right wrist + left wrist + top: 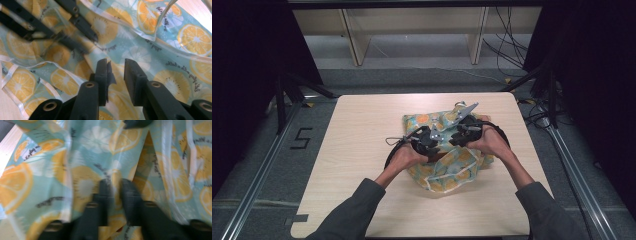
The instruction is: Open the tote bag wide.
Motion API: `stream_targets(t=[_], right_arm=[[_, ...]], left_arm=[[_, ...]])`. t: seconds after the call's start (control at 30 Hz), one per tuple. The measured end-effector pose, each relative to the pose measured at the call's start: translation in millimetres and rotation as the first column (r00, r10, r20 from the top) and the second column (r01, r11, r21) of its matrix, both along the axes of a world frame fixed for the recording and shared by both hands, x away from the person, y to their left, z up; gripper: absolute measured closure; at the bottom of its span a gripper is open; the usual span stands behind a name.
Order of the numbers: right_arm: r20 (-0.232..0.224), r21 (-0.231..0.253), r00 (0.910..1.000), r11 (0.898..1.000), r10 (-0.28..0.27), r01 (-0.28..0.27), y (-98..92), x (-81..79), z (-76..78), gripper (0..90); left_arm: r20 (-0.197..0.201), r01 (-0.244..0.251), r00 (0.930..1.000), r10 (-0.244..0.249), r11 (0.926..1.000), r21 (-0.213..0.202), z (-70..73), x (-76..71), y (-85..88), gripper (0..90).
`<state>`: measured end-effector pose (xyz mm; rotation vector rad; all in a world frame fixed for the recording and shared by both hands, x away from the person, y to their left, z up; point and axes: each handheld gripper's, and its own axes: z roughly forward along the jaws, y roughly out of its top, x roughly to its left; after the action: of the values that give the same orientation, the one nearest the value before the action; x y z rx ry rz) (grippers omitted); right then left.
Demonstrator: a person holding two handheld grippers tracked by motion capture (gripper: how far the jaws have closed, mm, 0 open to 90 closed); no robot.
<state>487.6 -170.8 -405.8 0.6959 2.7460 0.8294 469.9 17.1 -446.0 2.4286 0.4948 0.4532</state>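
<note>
Bag (447,150) lies directly under both claws — a fold is pinched in the nearly closed left claw (115,185), while the right claw (115,65) stands slightly open, empty, just beside it.

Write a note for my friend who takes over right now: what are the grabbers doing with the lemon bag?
Left gripper: jaws close together, seemingly pinching a fold of the lemon-print bag; the view is blurred.
Right gripper: jaws apart, over the bag, holding nothing.
The bag lies crumpled at the middle of the table, both grippers on it, close together.
Done: bag gripped on one side.
Left: probably close the right gripper on the cloth, then spread or fold it.
</note>
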Motion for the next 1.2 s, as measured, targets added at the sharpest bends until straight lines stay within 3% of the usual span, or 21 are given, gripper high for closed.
stream_targets(t=[0.07,0.13,0.2,0.23,0.33,0.43,0.5,0.53,0.6,0.63,0.67,0.7,0.8,0.83,0.87,0.9,0.93,1.0,1.07,1.13,1.2], right_arm=[[0.022,0.007,0.9996,1.0,0.019,-0.019,-2.4,1.3,0.3,71.8],[0.03,-0.017,0.9995,1.0,-0.005,0.005,-4.7,0.4,1.4,69.0],[0.029,-0.012,0.9988,0.999,-0.039,0.039,-5.4,-1.0,0.8,67.1],[0.046,-0.018,0.9975,0.998,-0.053,0.054,-9.0,0.1,2.2,66.6],[0.056,-0.029,0.9961,0.997,-0.068,0.07,-16.5,-2.9,4.5,69.7],[0.022,-0.069,0.9978,0.996,-0.062,0.064,-24.9,-7.4,-0.3,78.7],[0.007,-0.134,0.9978,0.989,-0.066,0.067,-30.4,-9.7,-9.6,85.5],[-0.001,-0.159,0.9984,0.986,-0.056,0.055,-33.5,-11.2,-14.1,88.4],[-0.007,-0.179,0.9986,0.983,-0.052,0.05,-36.6,-13.7,-18.2,89.8],[-0.023,-0.208,0.9983,0.977,-0.053,0.047,-42.8,-20.8,-24.4,90.0],[-0.026,-0.214,0.9979,0.976,-0.059,0.052,-45.7,-25.0,-26.8,90.0],[-0.031,-0.216,0.9983,0.975,-0.05,0.043,-49.0,-28.4,-29.4,90.0],[-0.066,-0.248,0.9973,0.969,-0.032,0.015,-54.2,-40.5,-39.6,90.0],[-0.076,-0.254,0.9966,0.967,-0.033,0.013,-54.7,-43.7,-42.7,90.0],[-0.076,-0.254,0.9966,0.967,-0.033,0.013,-54.7,-43.7,-42.7,90.0],[-0.069,-0.24,0.9972,0.971,-0.027,0.01,-55.7,-46.4,-43.7,90.0],[-0.069,-0.24,0.9972,0.971,-0.027,0.01,-55.7,-46.4,-43.7,90.0],[0.03,-0.061,0.9985,0.997,-0.046,0.048,-58.3,-44.0,-22.8,86.5],[0.103,0.056,0.9904,0.995,-0.093,0.088,-60.1,-37.0,-2.2,86.7],[0.189,0.079,0.9721,0.989,-0.139,0.126,-61.0,-24.3,12.1,88.9],[0.251,-0.001,0.9495,0.981,-0.188,0.195,-64.6,-6.8,19.1,89.2]], left_arm=[[0.023,-0.026,0.9994,0.026,0.9996,-0.013,4.9,4.8,0.8,89.6],[0.076,-0.056,0.9951,0.063,0.9945,-0.089,22.5,18.1,2.9,89.6],[0.081,-0.072,0.9934,0.081,0.9914,-0.109,30.1,24.4,4.1,89.6],[0.07,-0.096,0.9916,0.109,0.9813,-0.167,43.5,36.3,5.7,89.6],[0.079,-0.128,0.9861,0.146,0.9712,-0.201,58.7,51.6,7.3,89.6],[0.079,-0.169,0.9783,0.191,0.9581,-0.231,65.6,70.8,10.9,89.6],[0.062,-0.207,0.9718,0.227,0.9494,-0.236,63.5,85.3,15.3,89.6],[0.013,-0.262,0.9616,0.274,0.9298,-0.259,59.6,90.0,15.8,89.6],[0.022,-0.249,0.9647,0.263,0.9351,-0.252,57.2,99.4,19.7,89.6],[-0.009,-0.286,0.9558,0.294,0.9224,-0.26,50.0,110.6,24.6,89.6],[-0.009,-0.286,0.9558,0.294,0.9224,-0.26,50.0,110.6,24.6,89.6],[-0.036,-0.308,0.9503,0.309,0.9162,-0.256,41.5,118.5,28.3,89.6],[-0.066,-0.337,0.9415,0.331,0.9118,-0.235,23.9,127.0,31.8,89.6],[-0.097,-0.362,0.9321,0.349,0.9001,-0.242,16.4,128.9,32.5,89.6],[-0.097,-0.362,0.9321,0.349,0.9001,-0.242,16.4,128.9,32.5,89.6],[-0.138,-0.389,0.921,0.364,0.8851,-0.256,4.8,131.2,33.8,89.6],[-0.138,-0.389,0.921,0.364,0.8851,-0.256,4.8,131.2,33.8,89.6],[-0.146,-0.378,0.9249,0.351,0.889,-0.258,1.4,130.3,33.9,89.6],[-0.141,-0.362,0.9314,0.336,0.8937,-0.265,6.4,127.2,33.4,89.5],[-0.137,-0.362,0.9318,0.336,0.8917,-0.272,9.2,126.1,33.5,89.5],[-0.132,-0.35,0.9365,0.325,0.8943,-0.279,15.3,122.9,34.7,89.5]])
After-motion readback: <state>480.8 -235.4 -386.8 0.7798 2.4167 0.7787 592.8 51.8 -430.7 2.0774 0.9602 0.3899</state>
